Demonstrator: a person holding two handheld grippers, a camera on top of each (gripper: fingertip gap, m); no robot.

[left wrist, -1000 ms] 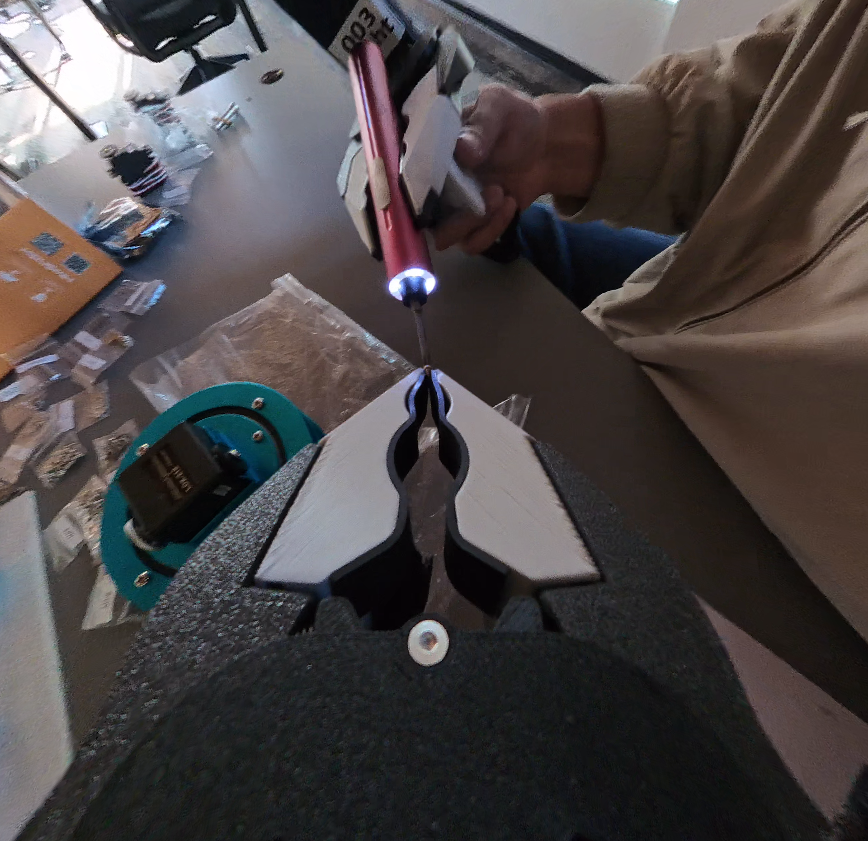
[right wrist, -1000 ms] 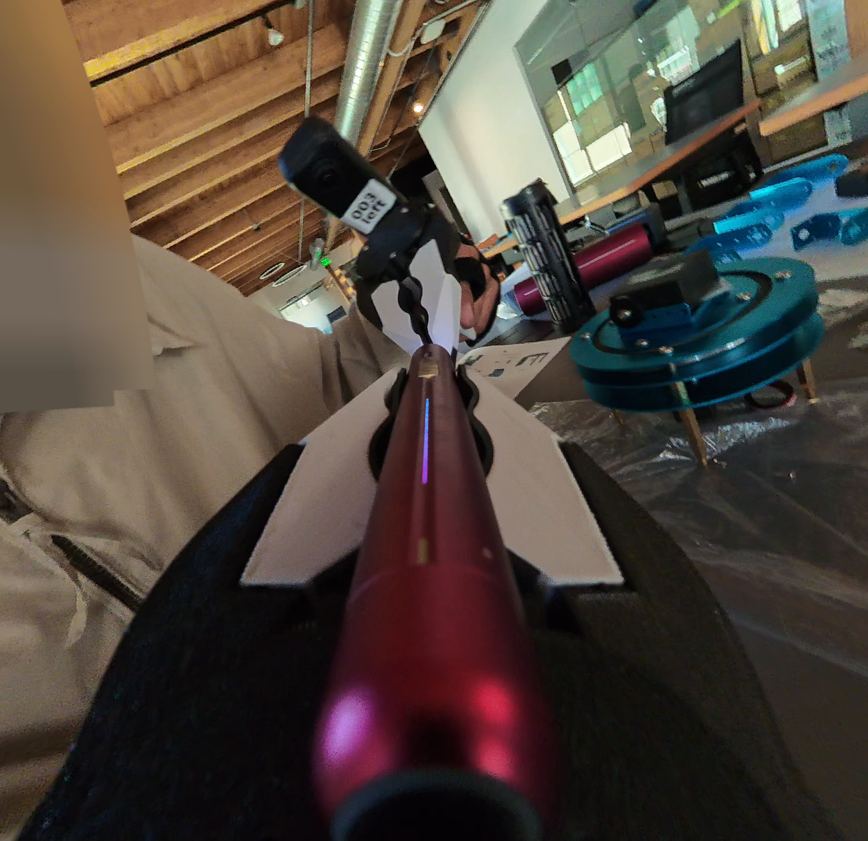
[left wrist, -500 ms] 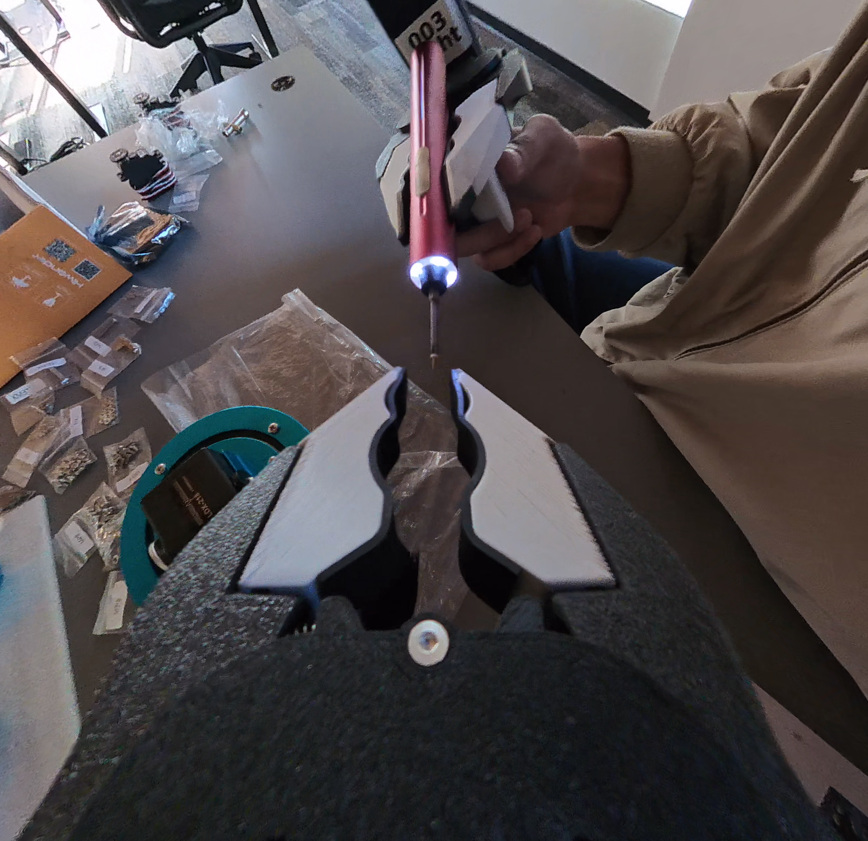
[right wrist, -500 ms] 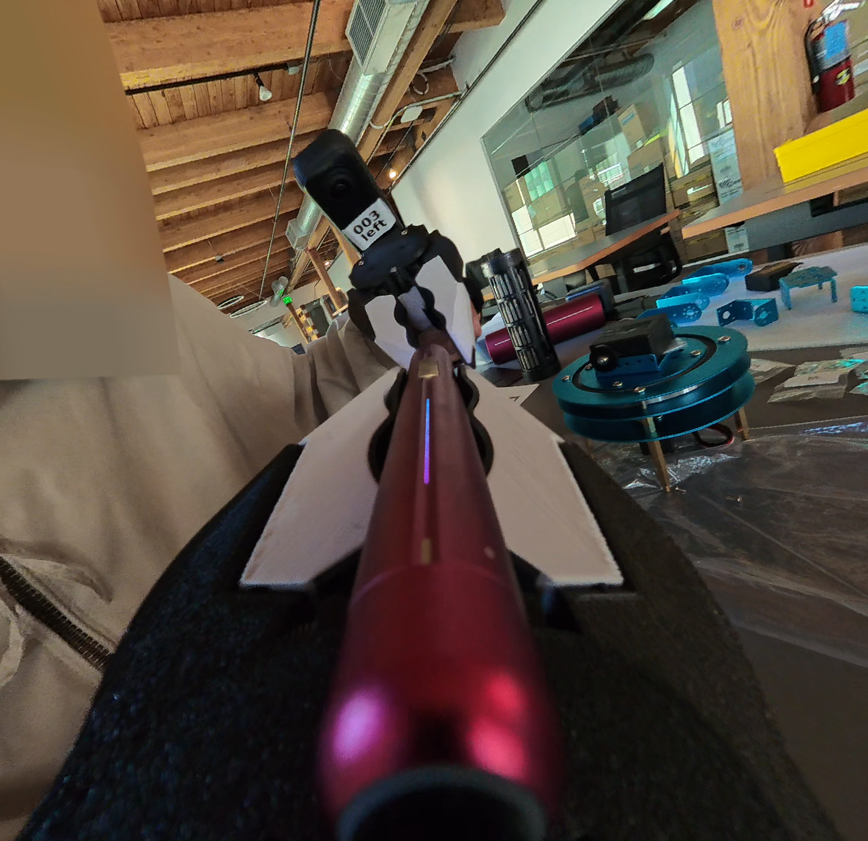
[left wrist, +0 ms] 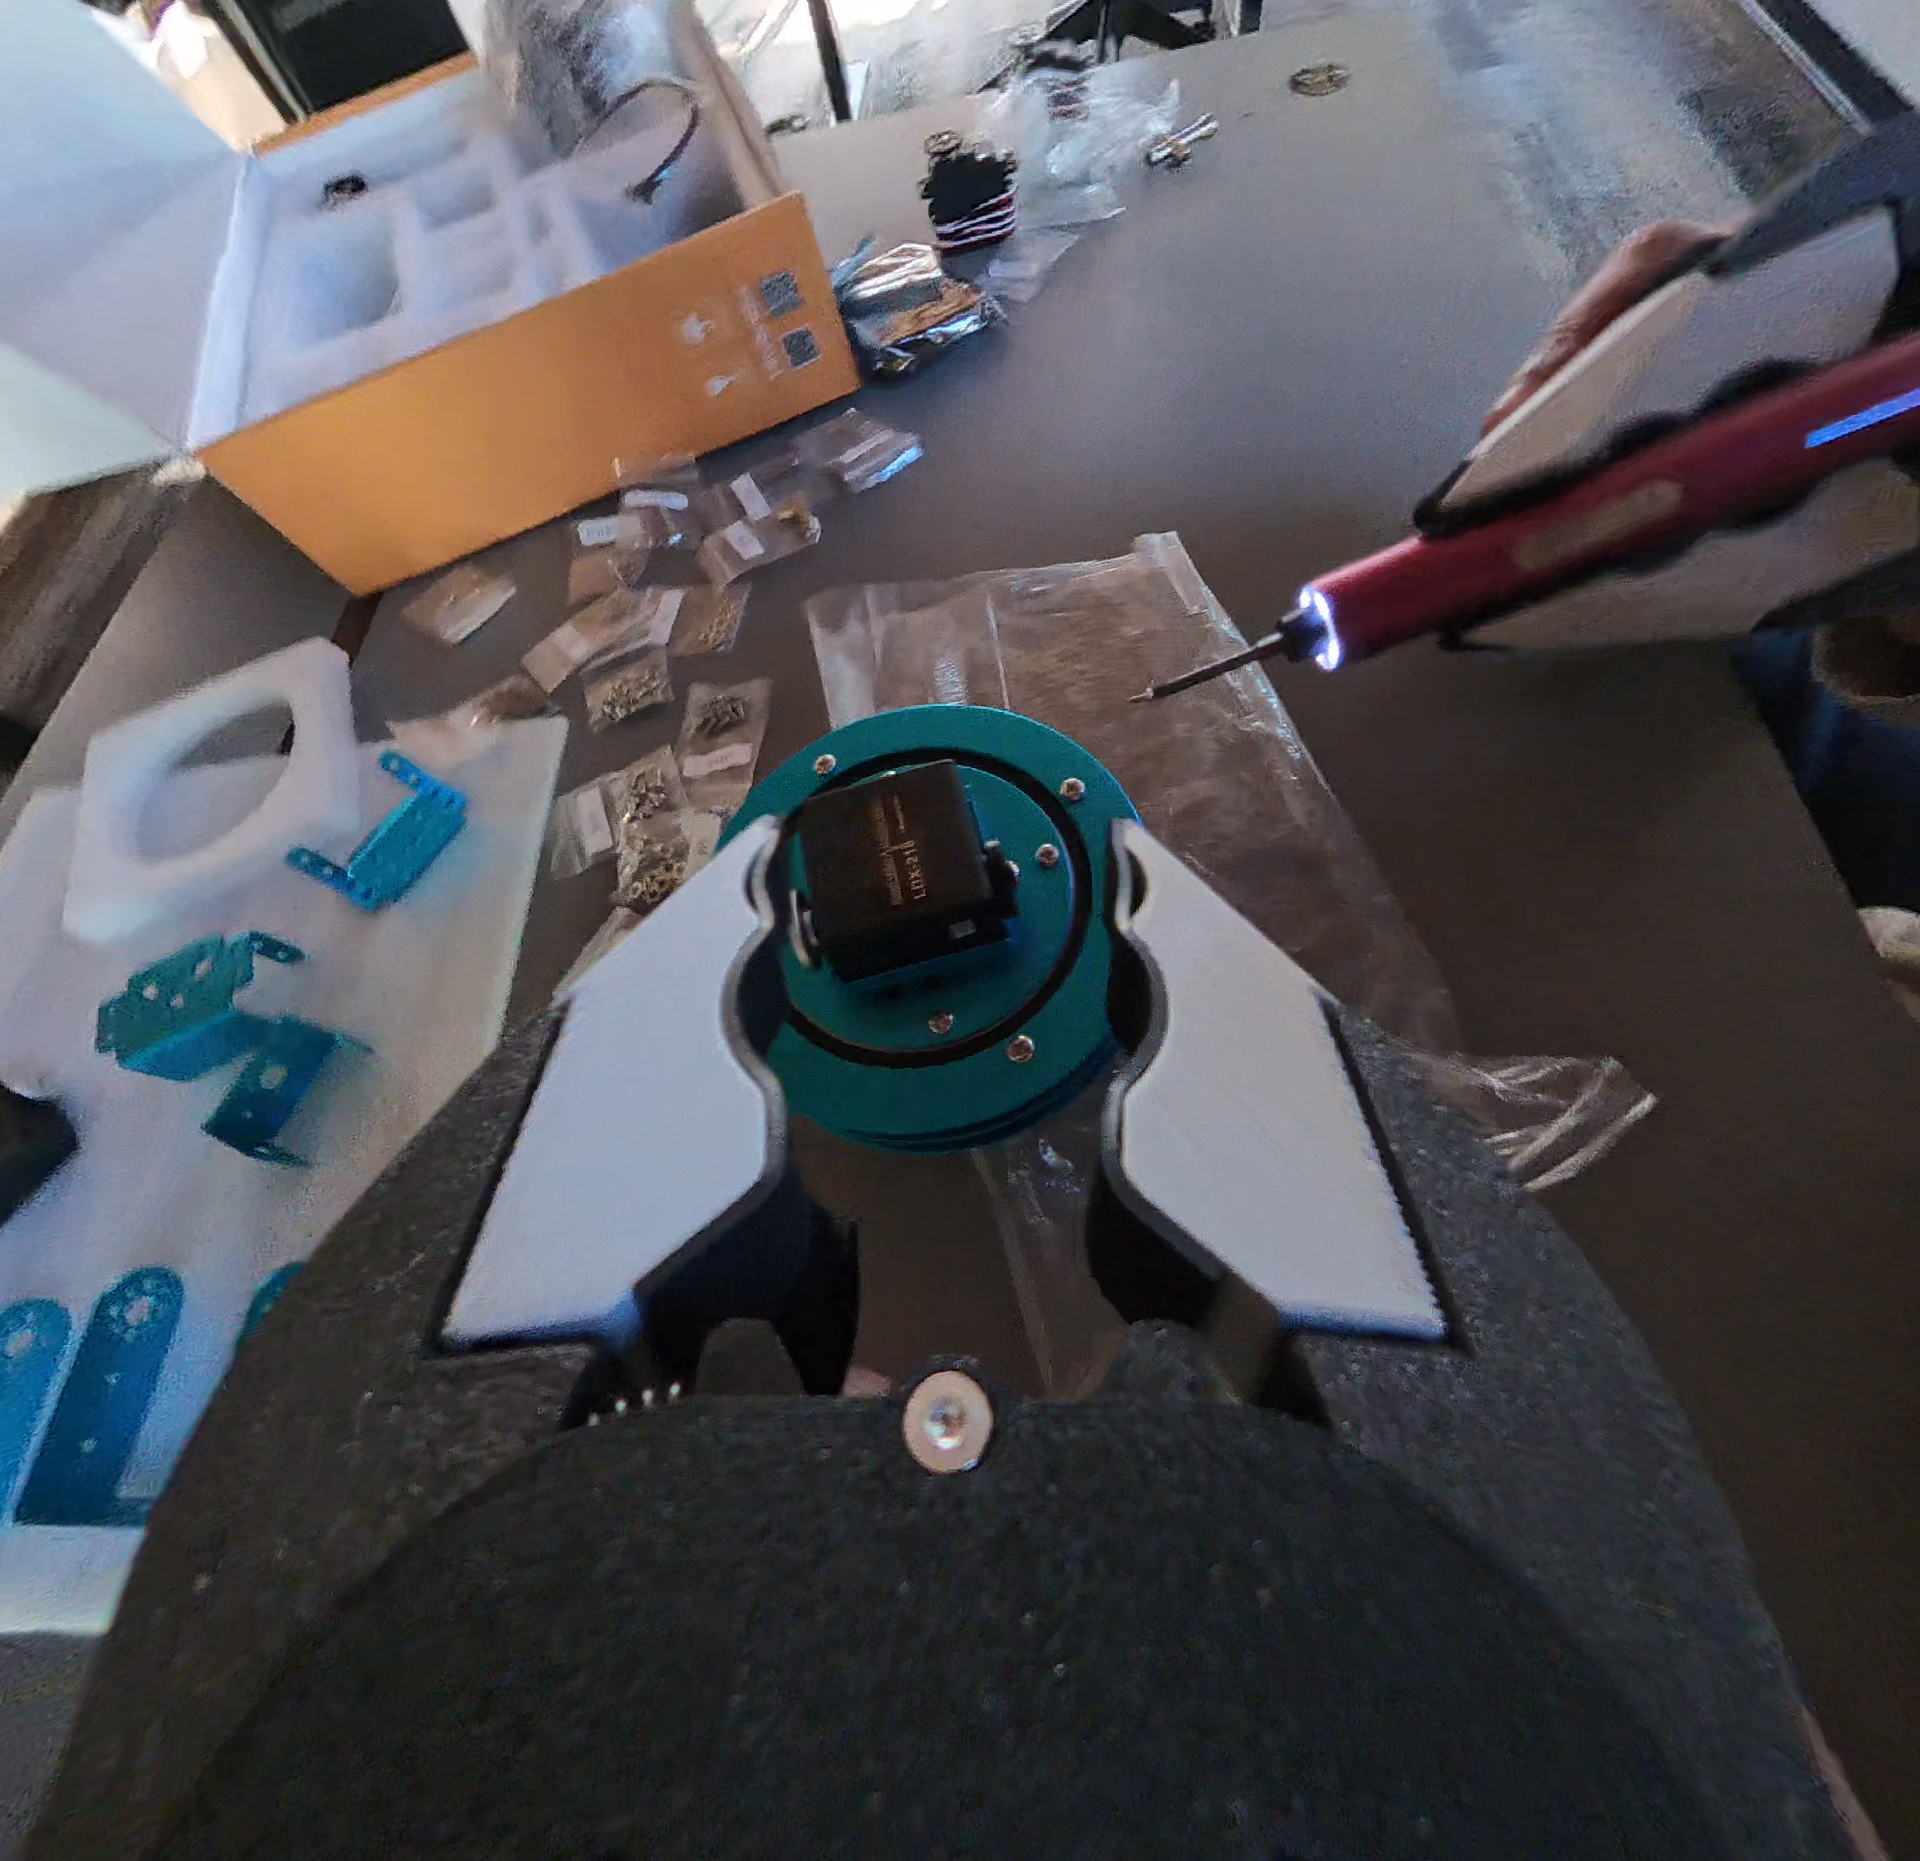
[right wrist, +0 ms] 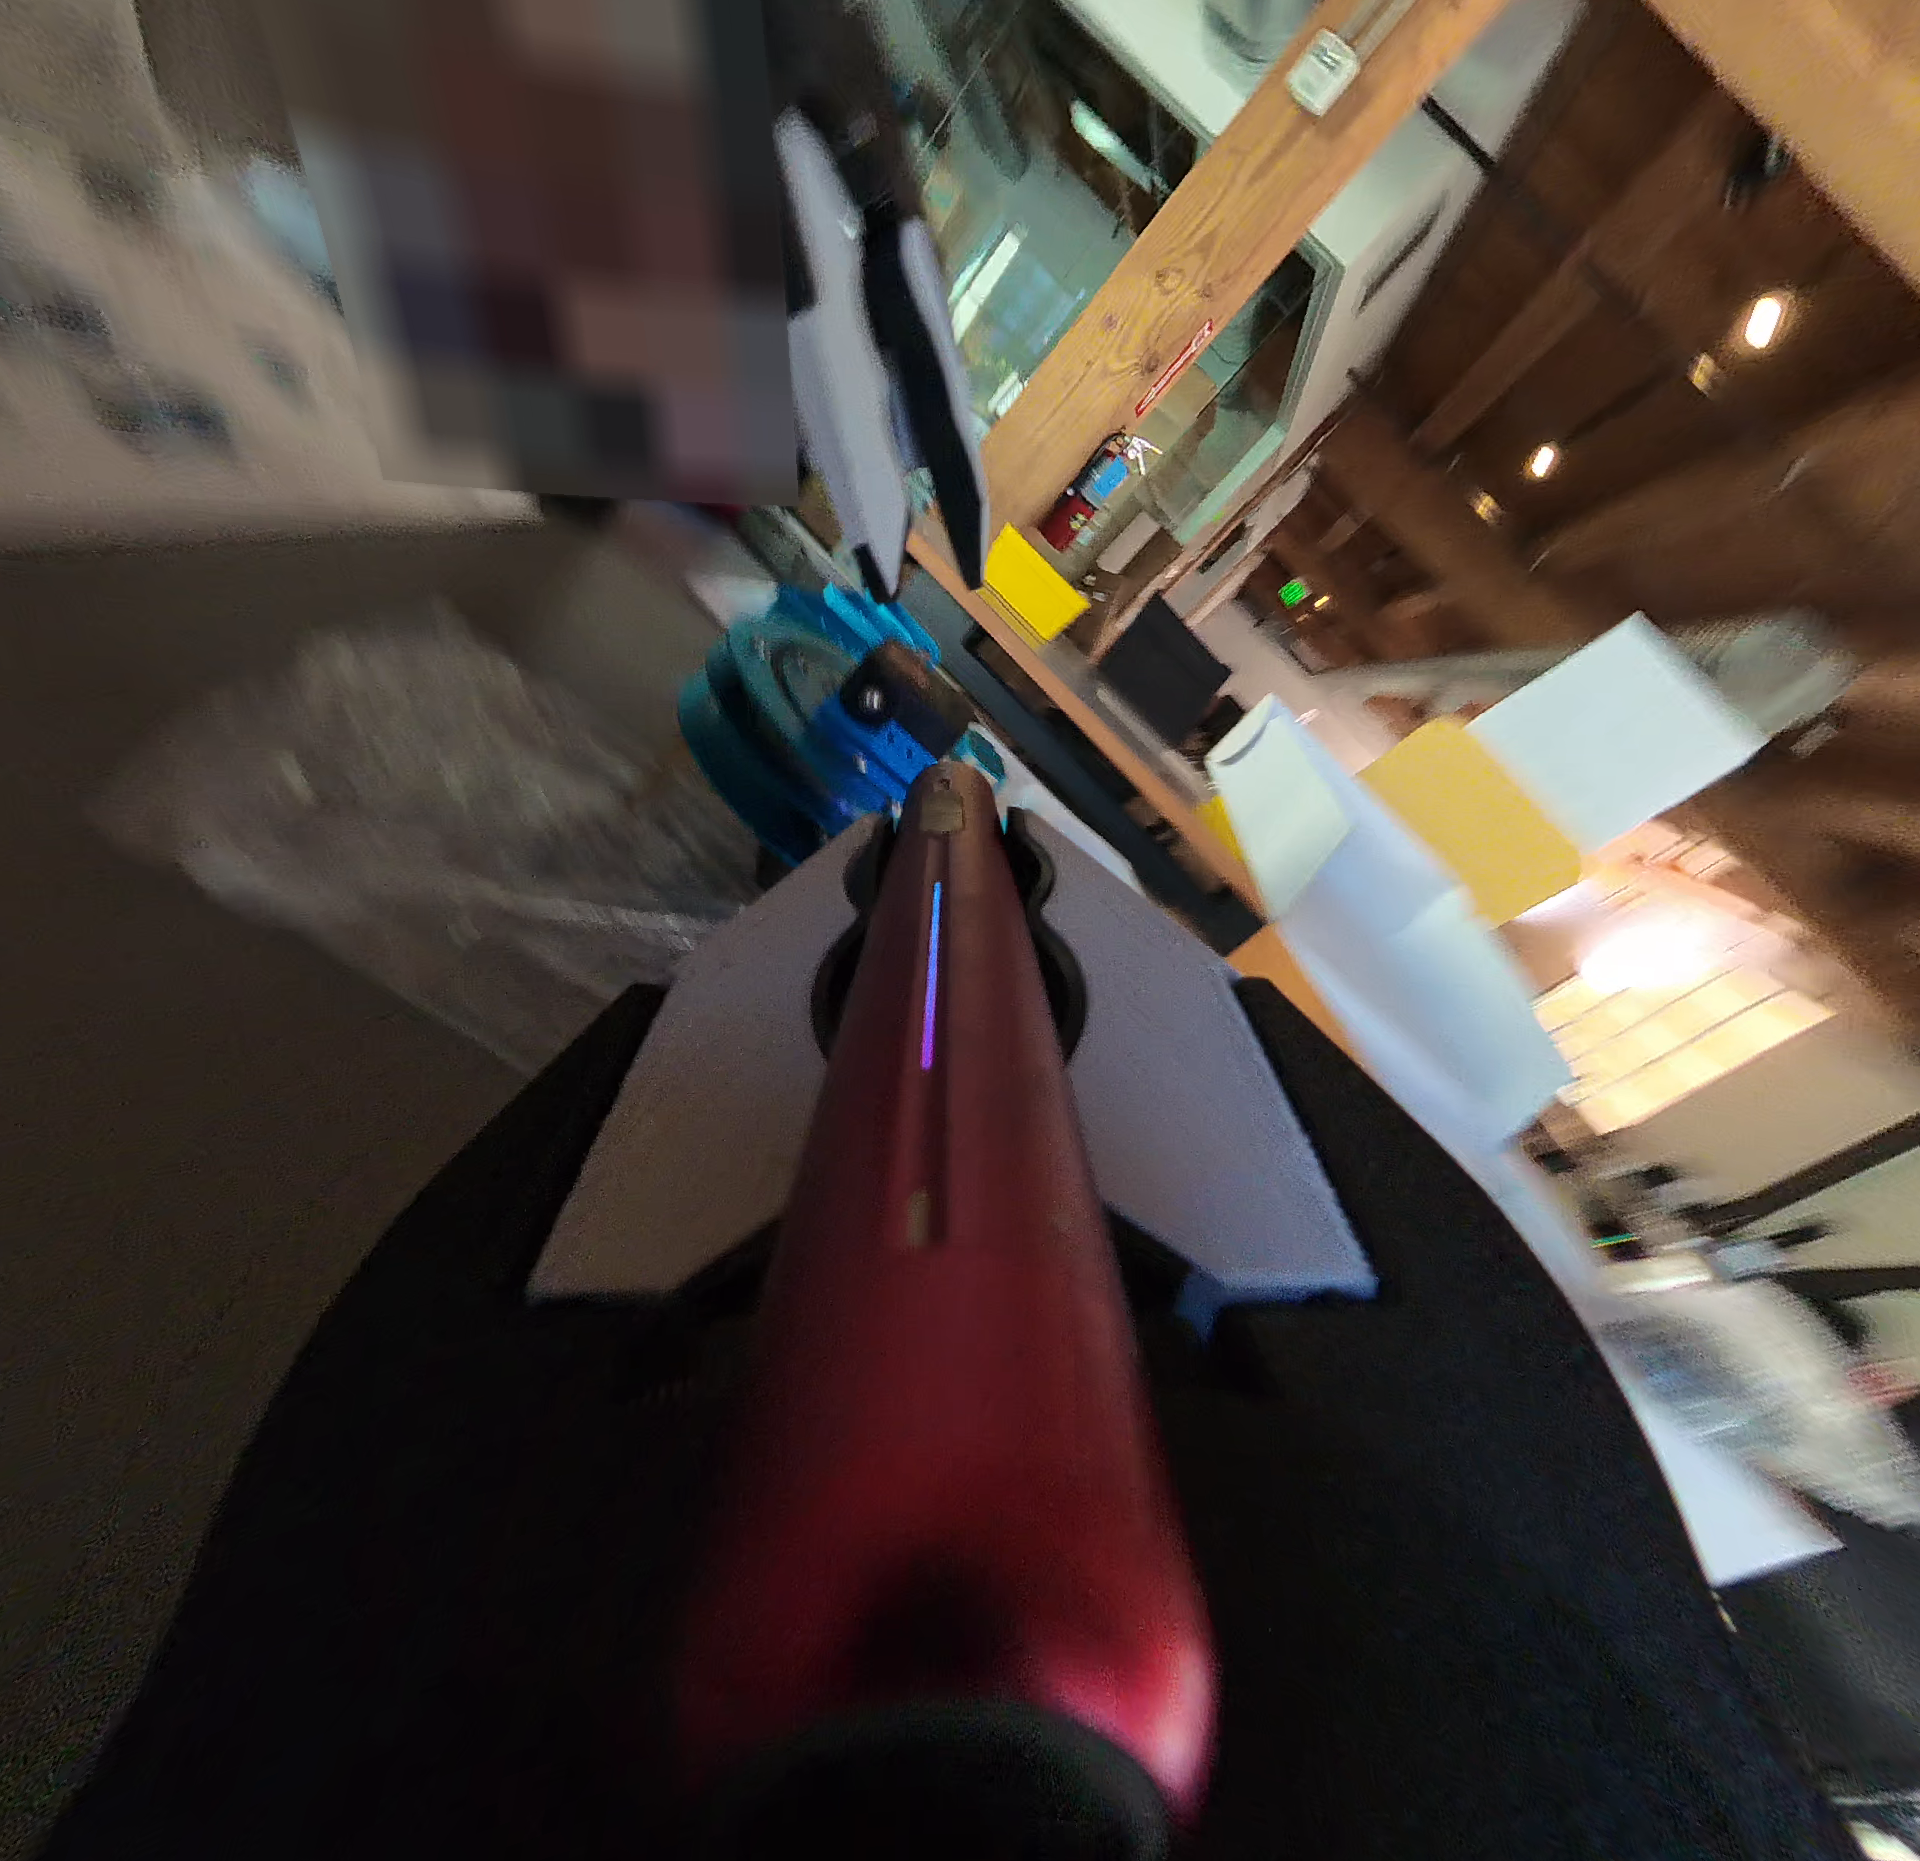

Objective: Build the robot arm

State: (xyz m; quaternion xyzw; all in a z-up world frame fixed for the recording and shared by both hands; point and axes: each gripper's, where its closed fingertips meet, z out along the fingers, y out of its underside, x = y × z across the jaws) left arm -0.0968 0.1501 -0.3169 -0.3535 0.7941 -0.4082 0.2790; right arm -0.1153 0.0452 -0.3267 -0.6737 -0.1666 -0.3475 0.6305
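Observation:
My left gripper (left wrist: 940,845) is open, its fingers on either side of a teal round base (left wrist: 1049,970) that carries a black servo (left wrist: 899,881); whether the fingers touch it I cannot tell. The base stands on a clear plastic bag (left wrist: 1195,772). My right gripper (right wrist: 940,835) is shut on a red electric screwdriver (right wrist: 935,1240), which points toward the teal base (right wrist: 769,699). In the left wrist view the screwdriver (left wrist: 1558,544) comes in from the right, its tip light on and its bit over the bag, right of the base.
An open orange box with white foam (left wrist: 520,388) stands at the back left. Several small bags of screws (left wrist: 665,668) lie in front of it. Blue metal brackets (left wrist: 218,1042) lie on white foam at the left. A person's hand (left wrist: 1600,305) holds the right gripper.
My left gripper opened from the screwdriver bit, swung away and now straddles the teal base. The right gripper turned the screwdriver from facing the left gripper toward the base.

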